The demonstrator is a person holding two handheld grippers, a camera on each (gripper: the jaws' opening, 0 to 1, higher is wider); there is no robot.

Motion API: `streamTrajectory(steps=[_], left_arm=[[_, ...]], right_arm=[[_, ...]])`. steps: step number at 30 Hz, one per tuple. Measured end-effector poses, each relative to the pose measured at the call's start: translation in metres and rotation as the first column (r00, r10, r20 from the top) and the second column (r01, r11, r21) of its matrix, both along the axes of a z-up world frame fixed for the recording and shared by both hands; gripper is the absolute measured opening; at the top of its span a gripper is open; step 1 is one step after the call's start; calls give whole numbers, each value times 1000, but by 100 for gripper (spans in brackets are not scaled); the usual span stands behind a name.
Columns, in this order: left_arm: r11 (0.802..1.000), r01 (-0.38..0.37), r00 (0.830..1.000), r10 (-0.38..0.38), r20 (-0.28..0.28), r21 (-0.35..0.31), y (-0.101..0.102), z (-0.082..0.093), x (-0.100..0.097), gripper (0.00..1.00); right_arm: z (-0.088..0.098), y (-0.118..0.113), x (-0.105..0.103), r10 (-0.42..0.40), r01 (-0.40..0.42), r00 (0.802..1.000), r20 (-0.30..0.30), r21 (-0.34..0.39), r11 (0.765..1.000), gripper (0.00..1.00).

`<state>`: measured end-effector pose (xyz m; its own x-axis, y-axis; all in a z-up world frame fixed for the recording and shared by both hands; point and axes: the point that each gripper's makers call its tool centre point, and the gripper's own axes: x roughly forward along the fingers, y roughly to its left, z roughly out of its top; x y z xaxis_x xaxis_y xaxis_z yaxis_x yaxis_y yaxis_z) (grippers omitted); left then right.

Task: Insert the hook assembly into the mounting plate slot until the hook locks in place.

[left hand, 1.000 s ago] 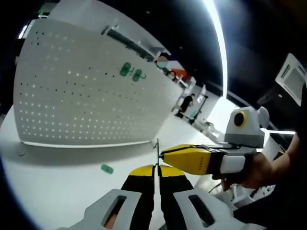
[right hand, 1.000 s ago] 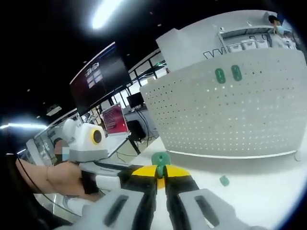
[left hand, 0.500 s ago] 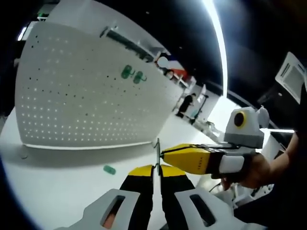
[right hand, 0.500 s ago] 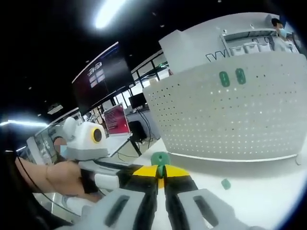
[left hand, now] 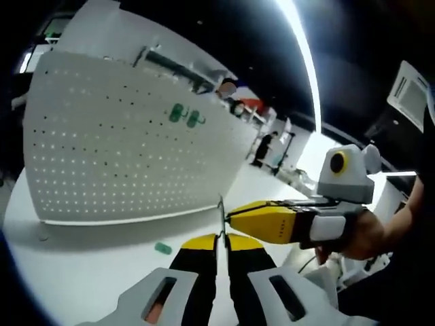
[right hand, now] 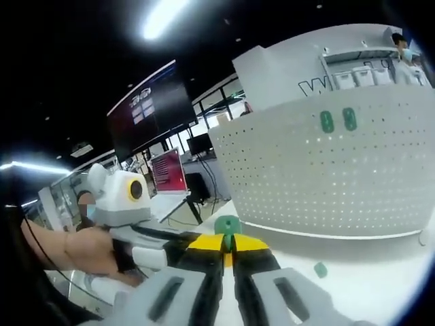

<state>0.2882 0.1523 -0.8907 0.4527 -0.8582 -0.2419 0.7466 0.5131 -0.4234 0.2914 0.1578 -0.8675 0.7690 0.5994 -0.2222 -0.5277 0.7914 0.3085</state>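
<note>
White perforated pegboard panel (left hand: 129, 146), matt painted sheet, probably metal, smooth between evenly punched holes; two small green plastic hooks (right hand: 338, 120), slightly glossy, hang on its face. White tabletop (left hand: 81, 272), smooth, satin sheen; small green plastic piece (left hand: 163, 248) lying on it, and a green moulded plastic hook plate (right hand: 228, 225), matt. Left tool (left hand: 222, 246) and right tool (right hand: 228, 250): yellow and black smooth hard plastic tips, grey matt plastic bodies.

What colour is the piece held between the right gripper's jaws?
Green piece; it shows best in the right gripper view.
</note>
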Motion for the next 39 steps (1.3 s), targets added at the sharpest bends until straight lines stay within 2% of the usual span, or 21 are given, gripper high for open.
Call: streamTrajectory(steps=[2, 6, 16, 25, 29, 39], left_arm=[[1000, 7, 1000, -7, -1, 7, 1, -1, -1, 6], [1000, 9, 1000, -9, -4, 4, 1, -2, -3, 15], [999, 25, 999, -25, 22, -24, -1, 4, -11, 49], [1000, 22, 998, -22, 51, -2, 2, 3, -15, 71], [1000, 16, 997, -16, 69, 0, 3, 4, -15, 77], [1000, -3, 997, 3, 72, -4, 6, 3, -14, 86]], right_arm=[[2, -2, 3, -8, 8, 1000, 9, -6, 1000, 0], [5, -7, 7, -17, 17, 1000, 22, -12, 1000, 0], [12, -20, 18, -56, 59, 996, 66, -37, 998, 0], [25, -38, 39, -131, 141, 981, 146, -59, 988, 0], [32, -49, 52, -171, 187, 967, 189, -70, 980, 0], [45, -81, 83, -263, 293, 929, 261, -81, 953, 0]])
